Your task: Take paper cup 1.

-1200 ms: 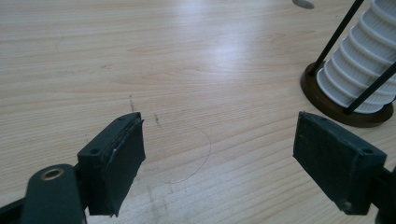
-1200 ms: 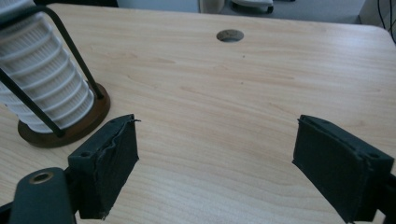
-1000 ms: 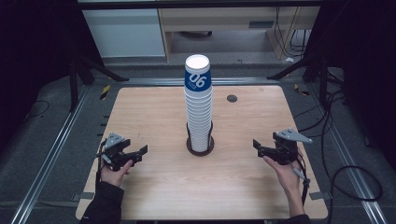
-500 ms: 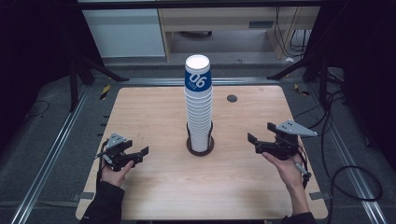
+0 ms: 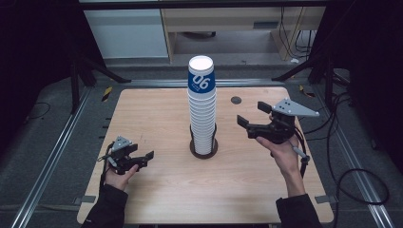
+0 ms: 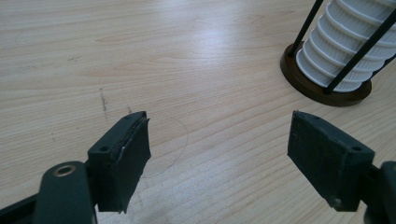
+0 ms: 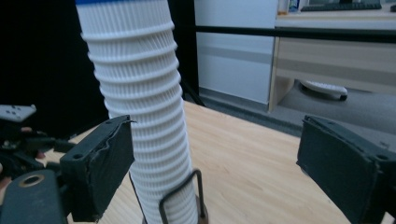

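Note:
A tall stack of white ribbed paper cups [image 5: 202,114], topped by a blue cup marked 06, stands in a dark round holder [image 5: 204,151] with wire posts at the middle of the wooden table [image 5: 157,114]. My left gripper [image 5: 146,159] rests low on the table left of the stack, open, with bare wood between its jaws [image 6: 224,158]; the holder's base [image 6: 322,88] lies ahead to its right. My right gripper [image 5: 250,114] hangs above the table right of the stack, pointing at it. Its jaws [image 7: 219,163] have just been opening and hold nothing. The stack [image 7: 140,107] stands beyond its left jaw.
A small dark round hole [image 5: 236,99] marks the table behind the stack. Metal rails [image 5: 52,156] run along both sides of the table and cables [image 5: 351,175] trail at the right. Cabinets [image 5: 128,33] stand beyond the far edge.
The right hand has lifted its gripper off the table and carried it up toward the stack, its jaws standing wider. The left gripper has stayed in place.

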`<state>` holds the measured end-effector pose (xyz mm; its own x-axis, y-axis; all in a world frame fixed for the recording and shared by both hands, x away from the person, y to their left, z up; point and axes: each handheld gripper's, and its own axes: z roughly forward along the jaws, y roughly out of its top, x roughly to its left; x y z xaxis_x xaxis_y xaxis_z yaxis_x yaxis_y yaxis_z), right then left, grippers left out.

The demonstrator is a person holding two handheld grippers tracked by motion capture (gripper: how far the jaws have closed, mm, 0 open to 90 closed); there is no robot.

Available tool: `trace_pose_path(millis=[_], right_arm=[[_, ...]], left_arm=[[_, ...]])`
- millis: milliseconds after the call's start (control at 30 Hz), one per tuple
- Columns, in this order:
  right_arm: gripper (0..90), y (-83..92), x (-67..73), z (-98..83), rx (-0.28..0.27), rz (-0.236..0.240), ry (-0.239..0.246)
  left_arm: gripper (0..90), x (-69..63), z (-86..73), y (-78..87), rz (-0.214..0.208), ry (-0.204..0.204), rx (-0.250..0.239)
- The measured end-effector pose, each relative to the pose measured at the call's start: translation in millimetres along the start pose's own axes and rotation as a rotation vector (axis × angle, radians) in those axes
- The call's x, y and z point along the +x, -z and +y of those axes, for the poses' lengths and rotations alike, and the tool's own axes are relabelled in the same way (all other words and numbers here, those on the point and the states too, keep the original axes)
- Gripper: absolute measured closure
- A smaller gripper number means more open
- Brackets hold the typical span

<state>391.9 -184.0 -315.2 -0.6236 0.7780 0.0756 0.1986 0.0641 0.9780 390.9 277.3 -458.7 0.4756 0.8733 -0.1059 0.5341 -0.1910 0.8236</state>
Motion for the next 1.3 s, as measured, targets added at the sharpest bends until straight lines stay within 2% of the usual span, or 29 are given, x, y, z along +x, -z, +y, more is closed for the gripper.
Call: trace_pose_path(millis=[67,333,533,667,967,1067,1300], right_arm=[[10.4,-4.4,5.5,11.9,-0.013,0.012,0.013],[10.3,-11.8,14.1,34.7,-0.054,0.050,0.022],[9.9,-25.1,27.4,52.3,-0.075,0.095,0.042],[9.8,-32.0,31.1,57.1,-0.088,0.107,0.044],[9.7,-59.4,42.7,70.5,-0.107,0.154,0.044],[9.7,-72.8,48.9,73.8,-0.098,0.158,0.058],[10.3,-90.7,50.8,76.4,-0.091,0.156,0.064]], left_arm=[[20.5,-0.8,0.0,-0.5,-0.003,-0.001,0.000],[20.5,-1.7,-0.3,-2.0,-0.002,-0.008,0.008],[20.5,-1.9,-0.4,-2.6,-0.006,-0.008,0.009],[20.6,-2.4,-0.4,-3.1,-0.009,-0.010,0.009],[20.8,-3.7,-0.4,-4.0,-0.014,-0.016,0.012],[20.7,-3.8,-0.5,-4.3,-0.014,-0.016,0.015],[20.7,-3.9,-0.5,-4.5,-0.016,-0.016,0.014]])
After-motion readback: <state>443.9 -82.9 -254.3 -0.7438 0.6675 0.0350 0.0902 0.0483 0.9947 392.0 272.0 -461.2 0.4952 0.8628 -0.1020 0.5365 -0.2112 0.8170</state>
